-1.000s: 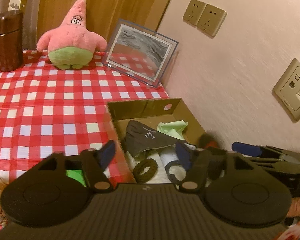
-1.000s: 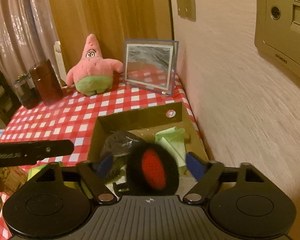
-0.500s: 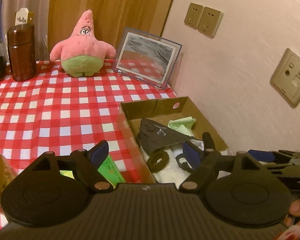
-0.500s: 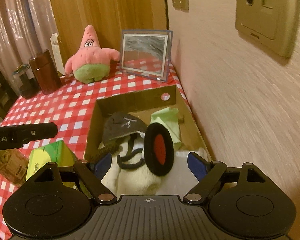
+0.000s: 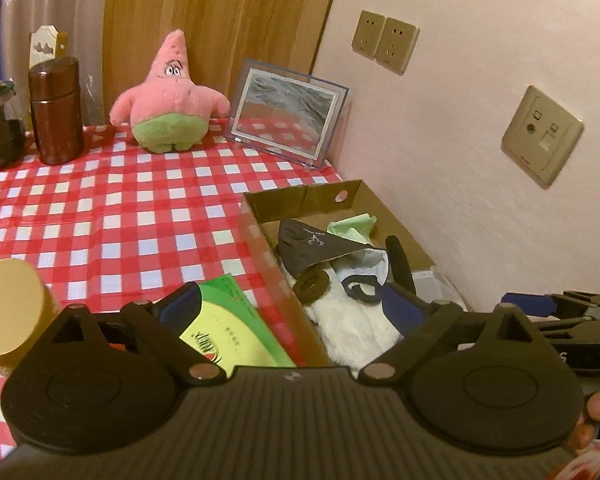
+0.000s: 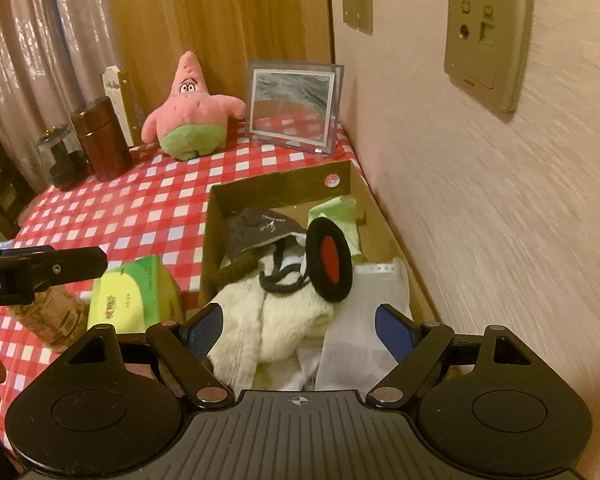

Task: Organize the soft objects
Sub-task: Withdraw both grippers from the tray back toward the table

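Hand-held grippers (image 5: 296,308) (image 6: 298,330) tilted over box (image 6: 276,188)

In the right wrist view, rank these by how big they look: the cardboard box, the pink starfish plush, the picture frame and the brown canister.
1. cardboard box
2. and 3. pink starfish plush and picture frame, too alike to rank
4. brown canister
The box also lies nearest the camera.

From my right wrist view I can read "ot.AI" in white on the black body of the left gripper (image 6: 40,270), cut off at the picture's left edge. The green and yellow tissue pack (image 6: 134,294), near left of the cardboard box, carries red print that I cannot make out. The dark cloth (image 6: 260,228) in the box has a small white logo with tiny lettering, too small to read.
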`<state>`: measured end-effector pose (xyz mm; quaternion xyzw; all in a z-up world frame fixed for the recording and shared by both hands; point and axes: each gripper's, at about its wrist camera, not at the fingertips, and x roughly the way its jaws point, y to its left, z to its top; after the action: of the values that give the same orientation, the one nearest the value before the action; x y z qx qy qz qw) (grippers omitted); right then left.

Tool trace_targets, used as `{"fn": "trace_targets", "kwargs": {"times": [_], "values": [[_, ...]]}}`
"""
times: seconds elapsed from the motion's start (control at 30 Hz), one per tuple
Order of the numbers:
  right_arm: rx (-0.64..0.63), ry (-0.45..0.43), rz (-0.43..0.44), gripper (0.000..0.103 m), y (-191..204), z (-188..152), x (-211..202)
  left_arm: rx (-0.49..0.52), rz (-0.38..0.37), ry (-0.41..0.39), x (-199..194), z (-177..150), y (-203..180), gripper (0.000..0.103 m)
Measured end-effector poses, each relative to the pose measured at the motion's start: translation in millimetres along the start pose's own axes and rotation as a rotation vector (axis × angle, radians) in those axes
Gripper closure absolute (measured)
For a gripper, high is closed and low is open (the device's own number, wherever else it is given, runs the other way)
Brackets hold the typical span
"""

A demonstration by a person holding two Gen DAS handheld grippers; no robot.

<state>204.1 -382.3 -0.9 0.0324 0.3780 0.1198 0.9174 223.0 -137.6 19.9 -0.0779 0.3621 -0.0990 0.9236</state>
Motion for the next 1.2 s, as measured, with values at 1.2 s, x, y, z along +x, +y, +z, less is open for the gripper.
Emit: {"fn": "trace_targets", "kwargs": {"times": [1.2], "values": [[0.064,-0.115,-0.078,0.02,74,-95,-148,0.046,0.001,-0.076,-158,-96,20,0.007]]}}
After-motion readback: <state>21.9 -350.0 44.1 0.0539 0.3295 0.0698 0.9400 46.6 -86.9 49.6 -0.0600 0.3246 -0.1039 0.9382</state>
